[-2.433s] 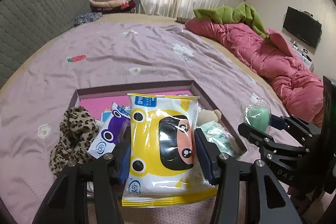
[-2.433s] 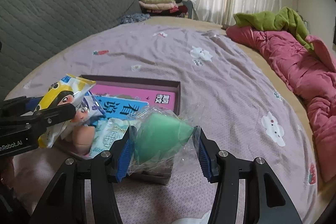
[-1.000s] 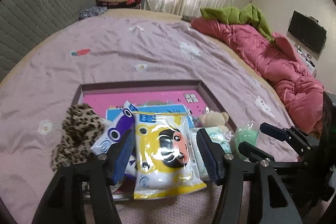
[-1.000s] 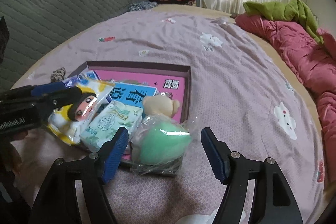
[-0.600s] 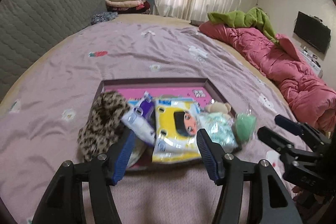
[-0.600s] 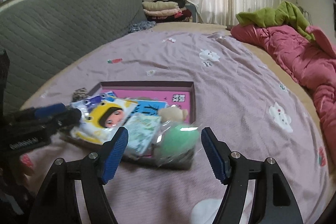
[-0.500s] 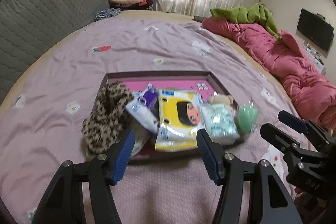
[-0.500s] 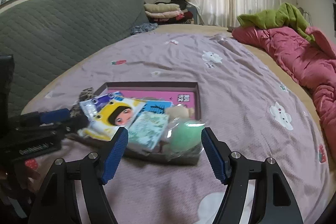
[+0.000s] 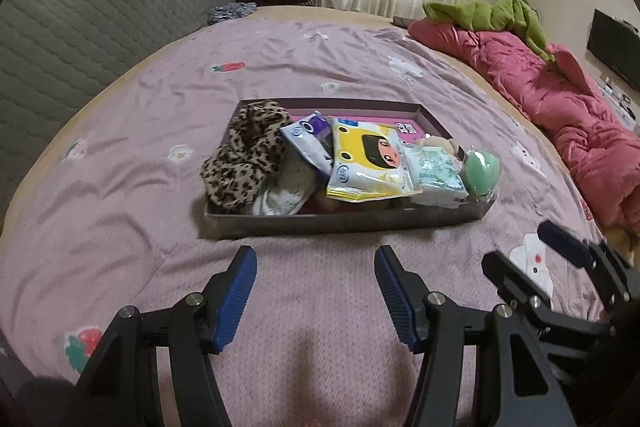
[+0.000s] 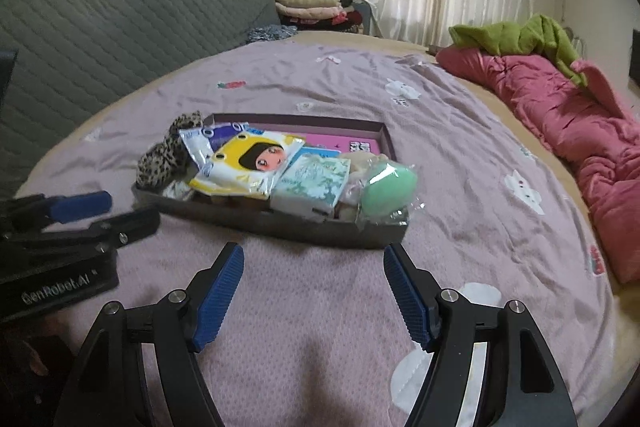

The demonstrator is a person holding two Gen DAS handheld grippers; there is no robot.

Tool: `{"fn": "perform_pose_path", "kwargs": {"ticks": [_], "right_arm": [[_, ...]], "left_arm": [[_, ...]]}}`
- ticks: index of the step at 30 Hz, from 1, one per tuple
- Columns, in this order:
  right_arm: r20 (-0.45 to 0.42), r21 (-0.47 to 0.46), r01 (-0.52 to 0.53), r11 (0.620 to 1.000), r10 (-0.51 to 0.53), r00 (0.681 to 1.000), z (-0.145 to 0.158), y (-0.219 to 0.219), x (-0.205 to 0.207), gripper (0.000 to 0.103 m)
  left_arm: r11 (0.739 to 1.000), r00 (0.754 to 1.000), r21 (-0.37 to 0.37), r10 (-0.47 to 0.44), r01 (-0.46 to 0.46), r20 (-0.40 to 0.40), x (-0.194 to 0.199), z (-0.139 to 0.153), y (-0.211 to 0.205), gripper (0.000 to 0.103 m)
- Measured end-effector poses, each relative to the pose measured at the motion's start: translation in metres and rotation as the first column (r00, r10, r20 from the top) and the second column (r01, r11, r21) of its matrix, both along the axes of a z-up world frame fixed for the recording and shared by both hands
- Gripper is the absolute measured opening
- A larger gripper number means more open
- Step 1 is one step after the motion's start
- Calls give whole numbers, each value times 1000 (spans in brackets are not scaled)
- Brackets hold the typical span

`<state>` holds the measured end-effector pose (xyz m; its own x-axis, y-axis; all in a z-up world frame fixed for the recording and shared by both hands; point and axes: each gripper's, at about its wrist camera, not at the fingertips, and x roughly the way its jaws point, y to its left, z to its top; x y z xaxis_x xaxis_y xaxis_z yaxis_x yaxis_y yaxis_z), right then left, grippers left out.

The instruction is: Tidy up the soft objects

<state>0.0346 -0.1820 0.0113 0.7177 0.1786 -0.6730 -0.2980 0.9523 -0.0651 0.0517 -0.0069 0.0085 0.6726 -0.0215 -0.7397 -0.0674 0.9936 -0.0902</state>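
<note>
A shallow dark box [image 9: 344, 221] [image 10: 280, 223] lies on the purple bedspread. In it are a leopard-print cloth [image 9: 244, 151] [image 10: 164, 155], a purple-and-white pack [image 9: 306, 141], a yellow cartoon wipes pack [image 9: 368, 163] [image 10: 248, 163], a pale green tissue pack [image 9: 434, 173] [image 10: 312, 183], a beige plush [image 9: 440, 143] and a bagged green sponge [image 9: 482, 173] [image 10: 386, 187]. My left gripper [image 9: 316, 259] is open and empty, well short of the box. My right gripper [image 10: 314, 257] is open and empty, also back from the box. Each gripper shows in the other view, the right one [image 9: 536, 267] and the left one [image 10: 108, 215].
A crumpled pink quilt [image 9: 560, 95] [image 10: 580, 123] with a green blanket [image 9: 492, 15] lies along the right side of the bed. A grey padded headboard [image 9: 92, 27] stands at the left. Folded clothes [image 10: 312, 7] are stacked at the back.
Both grippers let go of their items, the yellow wipes pack and the green sponge, into the box. Both have drawn back towards me, so the box sits farther away.
</note>
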Motion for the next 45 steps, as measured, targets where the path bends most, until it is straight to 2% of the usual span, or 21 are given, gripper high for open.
{"fn": "perform_pose_path", "kwargs": {"ticks": [5, 9, 20, 45], "right_arm": [[0, -5, -10, 1000, 10, 1000, -2, 3, -13, 74], [10, -2, -10, 1000, 10, 1000, 0, 5, -19, 74], [11, 22, 11, 1000, -12, 1000, 3, 1, -26, 74], [-37, 30, -2, 1000, 3, 999, -6, 1, -28, 74]], "left_arm": [[1000, 1000, -15, 18, -18, 8, -11, 4, 4, 61], [999, 999, 0, 39, -39, -10, -19, 2, 5, 61], [1000, 1000, -4, 16, -16, -21, -39, 0, 2, 61], [1000, 999, -2, 27, -27, -23, -41, 1, 3, 61]]}}
